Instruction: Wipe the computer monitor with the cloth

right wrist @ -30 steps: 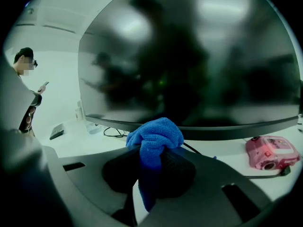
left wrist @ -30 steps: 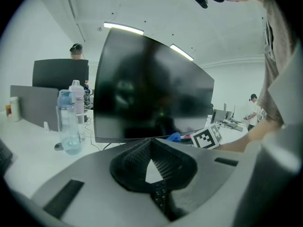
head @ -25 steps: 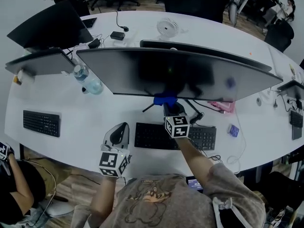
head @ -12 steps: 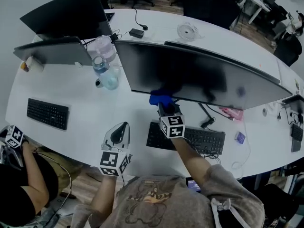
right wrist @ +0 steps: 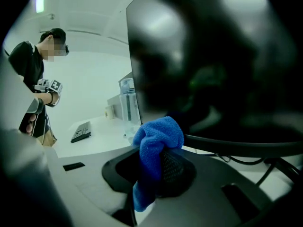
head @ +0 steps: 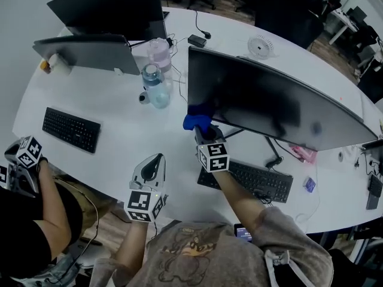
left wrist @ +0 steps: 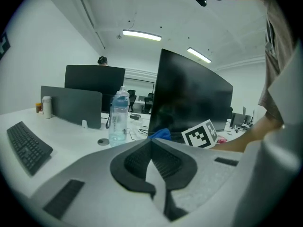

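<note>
A wide curved dark monitor (head: 275,103) stands on the white desk (head: 114,118); it fills the right gripper view as the monitor (right wrist: 218,65) and shows ahead in the left gripper view as the monitor (left wrist: 189,98). My right gripper (head: 200,130) is shut on a blue cloth (head: 196,122), which sits at the screen's lower left corner. Up close, the cloth (right wrist: 154,152) bulges out from between the jaws of the right gripper (right wrist: 150,167). My left gripper (head: 152,167) hangs near the desk's front edge, jaws shut on nothing, as the left gripper (left wrist: 151,162) view confirms.
A clear water bottle (head: 154,87) stands left of the monitor. A black keyboard (head: 254,181) lies under the screen, another keyboard (head: 70,129) at the left. Two more monitors (head: 90,49) stand at the far left. A person (head: 27,220) with grippers sits at the left edge.
My right gripper has carried the blue cloth leftward along the screen's bottom edge, from the middle to the lower left corner. The left gripper has stayed near the desk's front edge.
</note>
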{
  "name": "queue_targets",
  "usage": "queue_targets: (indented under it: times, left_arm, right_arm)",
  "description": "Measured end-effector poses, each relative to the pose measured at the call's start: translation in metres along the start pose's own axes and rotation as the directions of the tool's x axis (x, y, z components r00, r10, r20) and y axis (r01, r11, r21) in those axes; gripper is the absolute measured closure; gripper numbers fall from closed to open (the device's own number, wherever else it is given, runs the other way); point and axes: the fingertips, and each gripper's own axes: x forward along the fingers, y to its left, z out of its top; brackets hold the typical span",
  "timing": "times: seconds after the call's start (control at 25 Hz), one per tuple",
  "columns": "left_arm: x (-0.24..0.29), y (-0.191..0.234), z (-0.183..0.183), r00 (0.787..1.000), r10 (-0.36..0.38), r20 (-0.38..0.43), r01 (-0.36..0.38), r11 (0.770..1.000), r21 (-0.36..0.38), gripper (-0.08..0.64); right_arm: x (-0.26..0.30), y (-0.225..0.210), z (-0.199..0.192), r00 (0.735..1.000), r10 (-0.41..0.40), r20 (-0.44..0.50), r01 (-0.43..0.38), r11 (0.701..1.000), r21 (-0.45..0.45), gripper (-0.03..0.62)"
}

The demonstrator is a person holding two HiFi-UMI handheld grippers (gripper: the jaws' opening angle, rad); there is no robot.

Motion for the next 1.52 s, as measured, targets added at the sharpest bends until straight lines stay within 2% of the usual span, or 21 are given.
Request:
queue_targets:
  times: [0.48, 0.92, 1.2, 1.52]
  left_arm:
    - [-0.02, 0.033, -0.007, 0.998, 0.062, -0.002, -0.062, 0.998, -0.027, 0.555]
    - [-0.015, 0.037, -0.012, 0.998, 0.056, -0.01, -0.057, 0.998, -0.039, 0.555]
    - [-0.013, 0.037, -0.015, 0.998, 0.055, -0.015, -0.056, 0.998, -0.039, 0.555]
    - [-0.015, 0.032, -0.013, 0.999, 0.045, -0.014, -0.045, 0.998, -0.039, 0.555]
  right_arm:
    - [0.05, 0.051, 0.006, 0.997, 0.074, -0.029, -0.075, 0.997, -0.03, 0.529]
    - [0.067, 0.051, 0.006, 0.996, 0.067, -0.054, -0.067, 0.998, -0.002, 0.529]
    - [0.059, 0.051, 0.015, 0.998, 0.05, -0.023, -0.049, 0.998, 0.03, 0.529]
    - [0.047, 0.055, 0.049, 0.997, 0.047, 0.064, -0.05, 0.998, 0.044, 0.529]
